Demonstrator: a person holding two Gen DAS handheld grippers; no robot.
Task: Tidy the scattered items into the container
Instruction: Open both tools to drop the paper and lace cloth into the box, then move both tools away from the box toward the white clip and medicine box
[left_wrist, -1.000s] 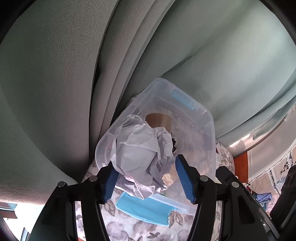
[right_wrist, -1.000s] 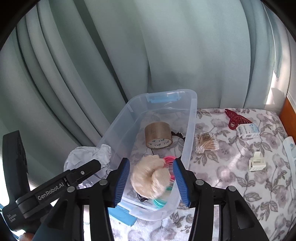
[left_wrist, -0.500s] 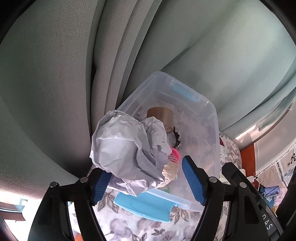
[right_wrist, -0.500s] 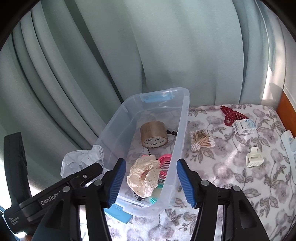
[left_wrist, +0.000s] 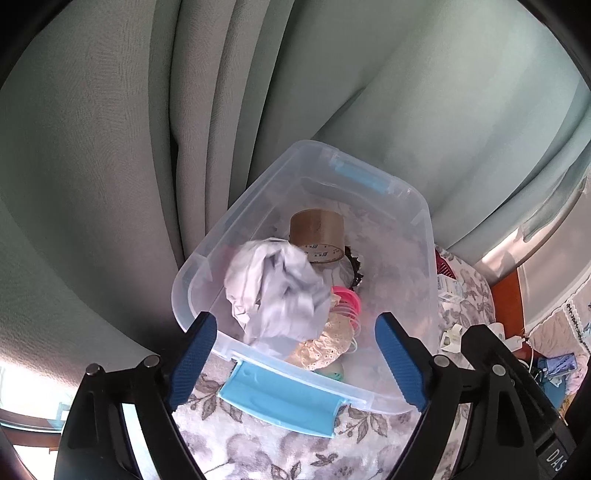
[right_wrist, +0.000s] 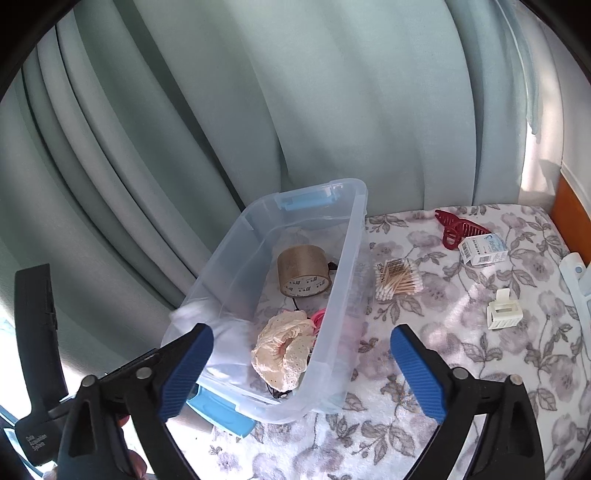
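A clear plastic bin with blue latches stands on the flowered cloth. Inside it lie a brown tape roll, a cream lace scrunchie, pink rings and a crumpled white cloth, which shows blurred. My left gripper hangs over the bin's near rim, jaws opening, nothing pressed between them. My right gripper is above the bin's near right corner, jaws opening wide, apart from the scrunchie below.
On the cloth right of the bin lie a pack of cotton swabs, a red hair claw, a small white box and a white clip. Grey-green curtains hang close behind. An orange wooden edge bounds the right.
Both grippers opened. The crumpled cloth left the left jaws and dropped into the bin. The scrunchie left the right jaws and lies in the bin.
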